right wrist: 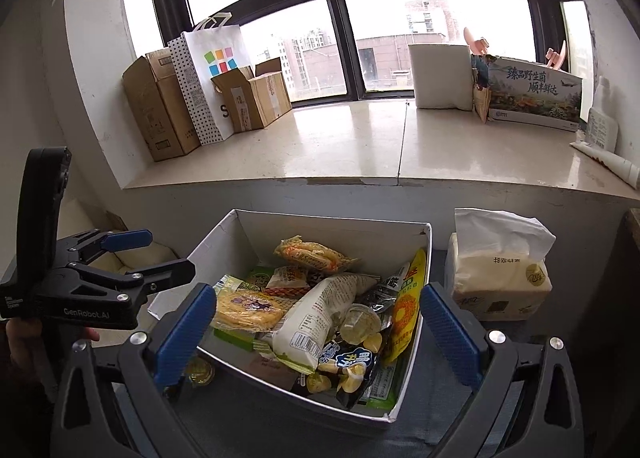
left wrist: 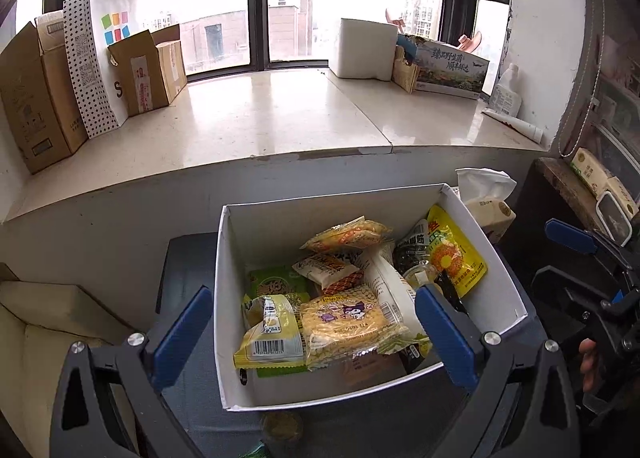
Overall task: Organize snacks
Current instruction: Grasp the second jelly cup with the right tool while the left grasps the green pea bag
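A white box (left wrist: 236, 258) (right wrist: 420, 298) on a dark table holds several snack packs: a yellow cartoon-print pack (left wrist: 344, 322) (right wrist: 248, 308), a white pack (right wrist: 316, 314), a yellow pouch (left wrist: 456, 258) and a small clear cup (right wrist: 360, 324). A small jelly cup (left wrist: 282, 428) (right wrist: 200, 372) lies on the table outside the box's near wall. My left gripper (left wrist: 316, 342) is open and empty above the box. My right gripper (right wrist: 316, 338) is open and empty above the box too. Each gripper shows at the edge of the other's view.
A tissue pack (right wrist: 500, 278) (left wrist: 486, 202) stands right of the box. A wide windowsill (left wrist: 280, 114) behind carries cardboard boxes (left wrist: 36, 98), a paper bag (left wrist: 100, 58), a white foam box (left wrist: 364, 50) and a printed carton (left wrist: 452, 68). A dark shelf (left wrist: 568, 186) is at far right.
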